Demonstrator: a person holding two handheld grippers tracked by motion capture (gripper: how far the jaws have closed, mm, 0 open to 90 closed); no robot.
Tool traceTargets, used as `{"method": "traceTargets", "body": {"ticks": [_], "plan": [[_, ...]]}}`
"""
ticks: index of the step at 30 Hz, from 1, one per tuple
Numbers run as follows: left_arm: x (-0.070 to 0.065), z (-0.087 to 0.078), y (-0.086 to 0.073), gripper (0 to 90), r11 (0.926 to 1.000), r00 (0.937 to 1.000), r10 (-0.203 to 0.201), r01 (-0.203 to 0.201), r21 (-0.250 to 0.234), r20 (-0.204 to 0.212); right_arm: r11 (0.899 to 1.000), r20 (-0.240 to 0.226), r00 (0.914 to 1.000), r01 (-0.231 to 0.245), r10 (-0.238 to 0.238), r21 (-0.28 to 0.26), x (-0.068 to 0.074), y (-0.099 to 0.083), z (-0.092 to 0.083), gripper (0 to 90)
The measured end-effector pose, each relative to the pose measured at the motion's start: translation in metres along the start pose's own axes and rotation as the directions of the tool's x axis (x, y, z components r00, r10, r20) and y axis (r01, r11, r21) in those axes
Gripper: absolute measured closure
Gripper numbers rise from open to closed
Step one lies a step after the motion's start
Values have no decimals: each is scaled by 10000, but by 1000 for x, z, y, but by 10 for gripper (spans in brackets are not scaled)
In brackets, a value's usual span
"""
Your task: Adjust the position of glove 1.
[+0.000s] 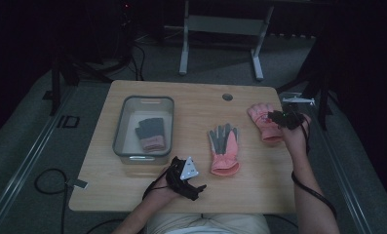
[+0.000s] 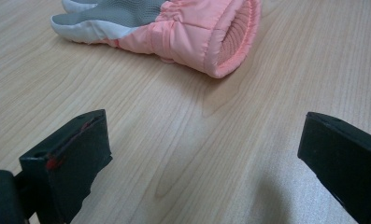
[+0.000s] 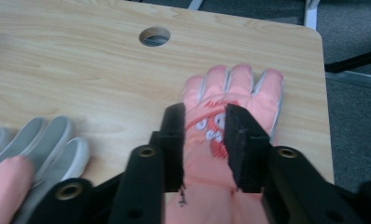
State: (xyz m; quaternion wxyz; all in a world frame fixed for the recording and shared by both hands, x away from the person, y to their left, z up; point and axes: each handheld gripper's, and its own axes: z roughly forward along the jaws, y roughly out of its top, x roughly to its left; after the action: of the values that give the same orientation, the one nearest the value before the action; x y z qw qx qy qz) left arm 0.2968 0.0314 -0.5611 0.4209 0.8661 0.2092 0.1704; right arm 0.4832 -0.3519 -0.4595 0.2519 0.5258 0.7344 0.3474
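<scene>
pink glove (image 3: 220,140) cuff behind gripper, grey-palm glove (image 3: 29,158) cut off left

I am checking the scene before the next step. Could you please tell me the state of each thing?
Right glove: flat, back up, between right gripper jaws.
Middle glove: flat, palm up, untouched.
Bin: open, one dark glove inside.
Left gripper: open, nothing between its jaws.

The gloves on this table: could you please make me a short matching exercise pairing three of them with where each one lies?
Things:
1. dark grey glove
2. palm-up pink glove
3. printed pink glove

Places:
A. mid-table, before the open left gripper
B. between the right gripper fingers, near the table's right edge
C. inside the clear bin

Pairs: 1-C, 2-A, 3-B
</scene>
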Motion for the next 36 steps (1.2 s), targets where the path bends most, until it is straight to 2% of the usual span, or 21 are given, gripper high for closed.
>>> {"method": "traceTargets", "body": {"ticks": [1,2,8,9,17,18,21,22,23,27,28,29,30,31,32,33,34,36], "plan": [[0,0,0,20,10000,10000,70,-70,8,44,10000,0,10000,0,0,0,0,0,0,662],[0,0,-1,20,9999,9999,158,-158,12,-1,9999,104,9999,21,-22,127,-4,2,7,646],[1,-1,-1,20,10000,10000,41,-41,-90,59,9994,200,9998,-30,22,352,-13,8,24,625],[1,-2,-1,20,10000,10000,36,-35,-82,50,9990,315,9995,20,-35,457,-15,10,31,597],[2,-2,-3,20,9999,10000,-12,13,-122,51,9958,543,9982,189,-239,894,-17,6,54,581],[2,-3,-3,20,9999,10000,-4,4,-102,25,9936,584,9979,216,-282,1105,-16,4,59,574],[2,-3,-3,20,9999,10000,18,-17,-100,27,9916,667,9973,210,-297,1274,-16,0,64,563],[2,-3,-3,20,10000,10000,28,-28,-83,33,9869,732,9970,143,-264,1610,-17,-4,70,558],[2,-3,-3,20,10000,10000,38,-38,-79,30,9851,730,9969,177,-306,1709,-17,-6,73,557],[2,-3,-3,20,10000,10000,-1,1,-96,52,9787,757,9952,456,-618,2002,-15,-13,81,552],[2,-3,-3,20,10000,10000,-3,4,-95,74,9753,816,9921,765,-952,2071,-13,-15,83,551],[2,-3,-3,20,10000,10000,-3,4,-95,74,9753,816,9921,765,-952,2071,-13,-15,83,551],[3,-3,-3,20,10000,10000,-4,5,-83,69,9708,876,9880,1059,-1272,2153,-11,-15,85,562],[3,-4,-3,20,10000,10000,14,-13,-70,51,9708,876,9880,1059,-1272,2153,-11,-15,85,562],[4,-4,-4,20,9999,10000,-1,1,-105,51,9680,854,9873,1116,-1336,2247,-10,-15,86,620],[4,-4,-4,20,9999,10000,-41,41,-117,42,9673,861,9880,1052,-1280,2307,-9,-14,86,676],[4,-4,-4,20,9999,10000,-58,59,-126,26,9673,861,9880,1052,-1280,2307,-9,-14,86,676],[4,-5,-4,20,9999,10000,-55,56,-151,38,9661,975,9889,853,-1119,2439,-9,-11,85,785]]}}
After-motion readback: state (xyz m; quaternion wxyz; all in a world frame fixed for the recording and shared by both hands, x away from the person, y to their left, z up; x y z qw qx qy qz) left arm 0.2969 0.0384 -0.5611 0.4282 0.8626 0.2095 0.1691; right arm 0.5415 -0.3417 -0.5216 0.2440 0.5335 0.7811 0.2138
